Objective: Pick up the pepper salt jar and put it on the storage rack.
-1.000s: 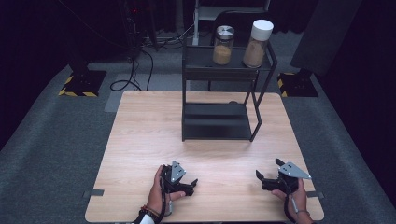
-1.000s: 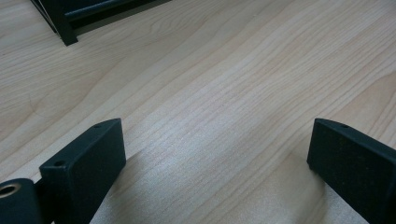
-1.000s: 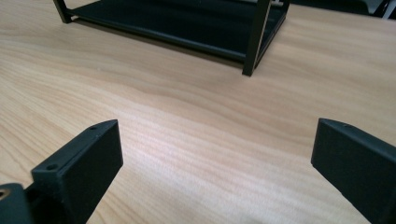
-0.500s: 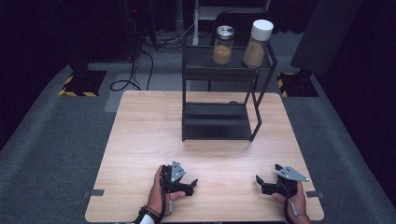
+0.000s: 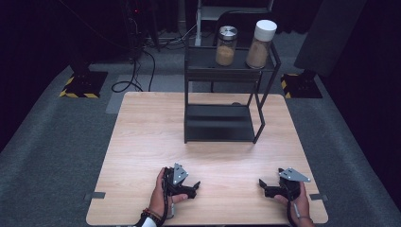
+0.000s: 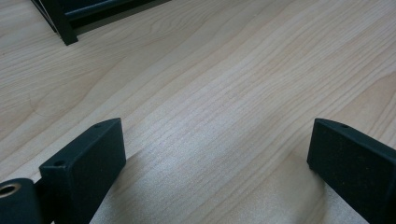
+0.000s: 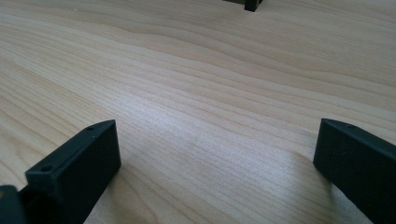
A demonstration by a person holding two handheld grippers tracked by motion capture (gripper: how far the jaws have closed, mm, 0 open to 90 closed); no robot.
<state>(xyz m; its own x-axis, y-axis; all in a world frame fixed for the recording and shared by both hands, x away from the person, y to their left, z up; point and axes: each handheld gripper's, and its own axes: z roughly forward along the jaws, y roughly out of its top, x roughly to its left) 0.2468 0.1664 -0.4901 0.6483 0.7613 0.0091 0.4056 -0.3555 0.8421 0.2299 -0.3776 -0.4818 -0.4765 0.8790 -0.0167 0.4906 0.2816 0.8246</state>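
Two jars stand side by side on the top shelf of a black metal rack (image 5: 227, 90) at the far side of a pale wooden table (image 5: 142, 142), well apart from both grippers, which rest low over the near edge. The left gripper (image 5: 196, 186) and the right gripper (image 5: 261, 183) each have their jaws spread wide with nothing but bare wood between them, as both gripper views confirm. The steel-lidded jar (image 5: 226, 46) is clear and shorter, about half full of a tan granular fill; the white-capped jar (image 5: 260, 44) is taller, filled well over halfway with a paler, sandy fill. The risks look plain: the jars stand high and close together, so a gripper reaching for one could nudge its neighbour off the shelf; smooth round walls could slip in the pads; and the rack's upright posts and raised rim could catch a jaw on the way in
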